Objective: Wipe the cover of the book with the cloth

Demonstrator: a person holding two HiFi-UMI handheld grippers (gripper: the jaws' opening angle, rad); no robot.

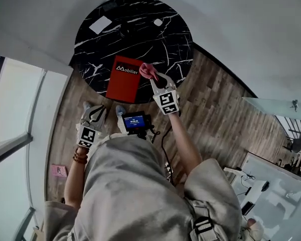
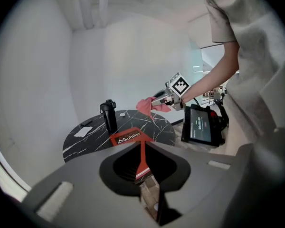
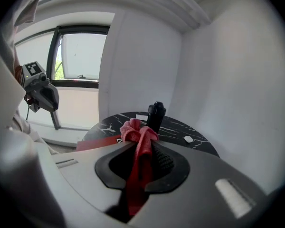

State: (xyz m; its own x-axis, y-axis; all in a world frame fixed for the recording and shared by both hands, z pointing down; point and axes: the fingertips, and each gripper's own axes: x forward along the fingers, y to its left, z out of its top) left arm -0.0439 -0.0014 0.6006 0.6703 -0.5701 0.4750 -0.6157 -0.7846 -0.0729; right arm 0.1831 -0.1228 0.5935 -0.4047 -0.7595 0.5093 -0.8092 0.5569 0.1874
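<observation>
Nearest me, on the left, my left gripper (image 1: pixel 96 110) hangs over the wood floor (image 1: pixel 65 129) just short of the round black marble counter (image 1: pixel 165 44) — its jaws barely apart, a thin slit with nothing in it. Right of it the red book (image 1: pixel 124 78) lies flat at the counter's near edge, cover up. Beyond it a black bottle (image 2: pixel 108 115) stands upright. Further right my right gripper (image 1: pixel 156 77) is clenched on the pink cloth (image 1: pixel 148 71), bunched at the book's far right corner — touching or not, I cannot tell.
</observation>
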